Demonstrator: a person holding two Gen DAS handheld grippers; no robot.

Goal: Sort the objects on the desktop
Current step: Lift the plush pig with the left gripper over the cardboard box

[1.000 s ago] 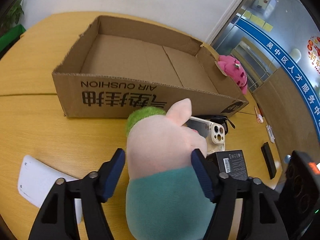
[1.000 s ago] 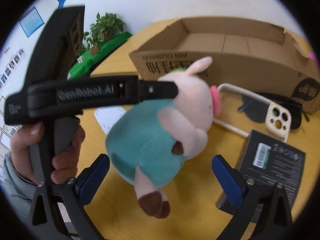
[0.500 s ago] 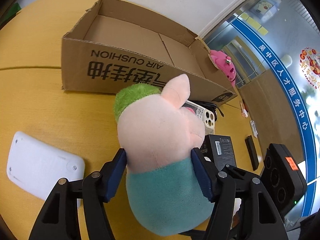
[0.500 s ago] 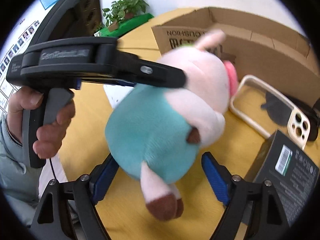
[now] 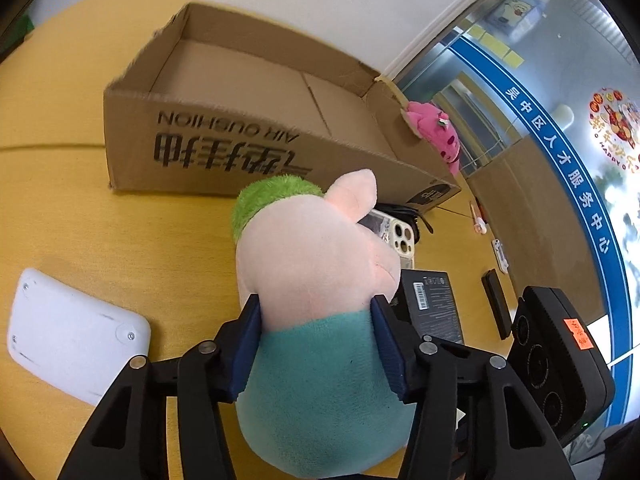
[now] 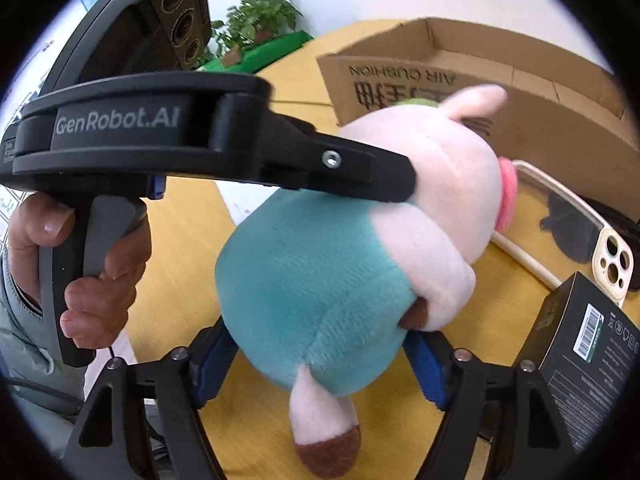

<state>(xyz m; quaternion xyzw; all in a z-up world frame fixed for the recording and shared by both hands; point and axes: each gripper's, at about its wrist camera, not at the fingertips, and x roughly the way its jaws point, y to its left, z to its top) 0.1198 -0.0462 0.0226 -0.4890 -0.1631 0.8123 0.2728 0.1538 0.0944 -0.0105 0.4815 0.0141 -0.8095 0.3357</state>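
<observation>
Plush pig (image 5: pixel 316 280), held above tabletop (image 5: pixel 80 216) by two grippers.
Left gripper (image 5: pixel 316 344): closing, blue pads pressing pig's neck and teal body. Right gripper (image 6: pixel 320 364): closing round teal belly, pads at its sides. Beyond, toward far edge: open box (image 5: pixel 256 120); phone case (image 6: pixel 608 256) and black carton (image 6: pixel 584 368) right.

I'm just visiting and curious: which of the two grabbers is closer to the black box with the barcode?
Right. The right gripper, jaws closing around the plush pig, has the black box just beside its finger. The left gripper, also closing on the pig, sits farther from it.
</observation>
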